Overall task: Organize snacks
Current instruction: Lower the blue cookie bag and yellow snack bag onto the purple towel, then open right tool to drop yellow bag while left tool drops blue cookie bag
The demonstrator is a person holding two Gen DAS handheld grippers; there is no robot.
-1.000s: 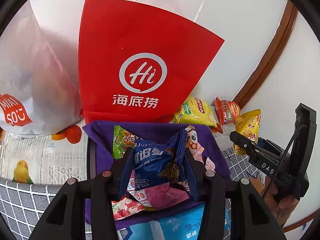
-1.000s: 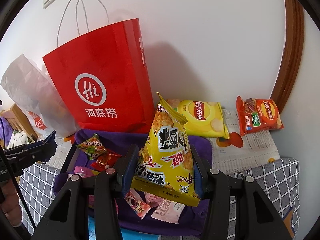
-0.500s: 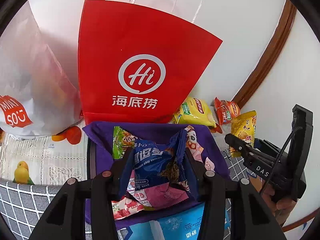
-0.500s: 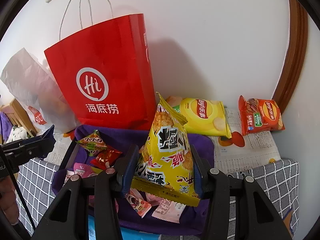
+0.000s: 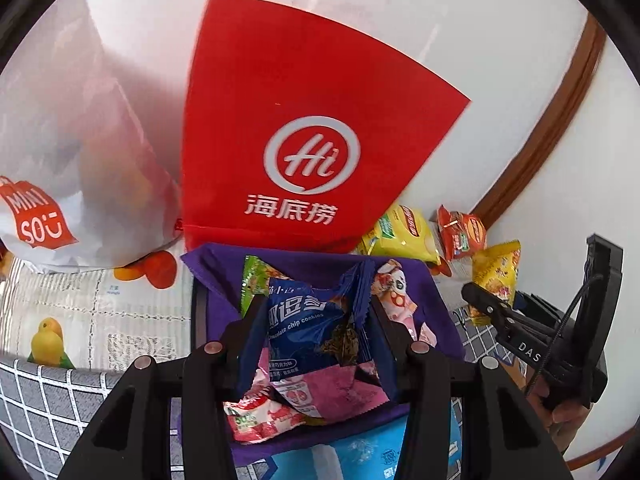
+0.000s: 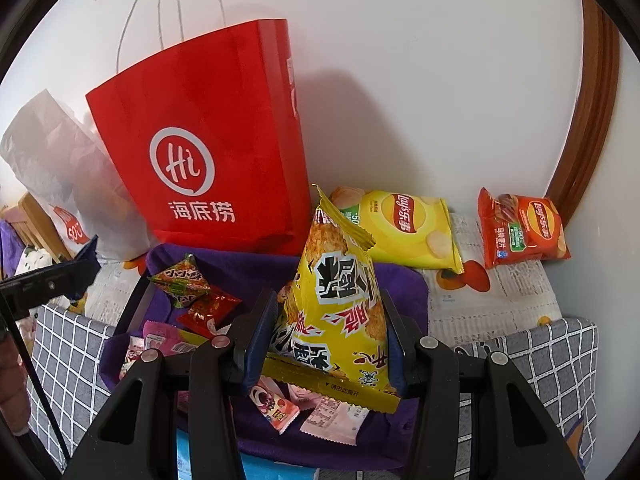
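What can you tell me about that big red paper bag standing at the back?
The red paper bag stands upright against the white wall, behind the purple cloth strewn with small snacks. It looks like stiff matte paper with a creased, folded side panel. Its front carries a white circular "Hi" logo above three white Chinese characters. Thin white cord handles rise from its top. A white plastic bag leans beside it, and a yellow chip packet lies near its other side.

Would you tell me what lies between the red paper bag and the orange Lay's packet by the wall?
A yellow Lay's bag lies between the red paper bag and the orange Lay's packet, clearest in the right wrist view.
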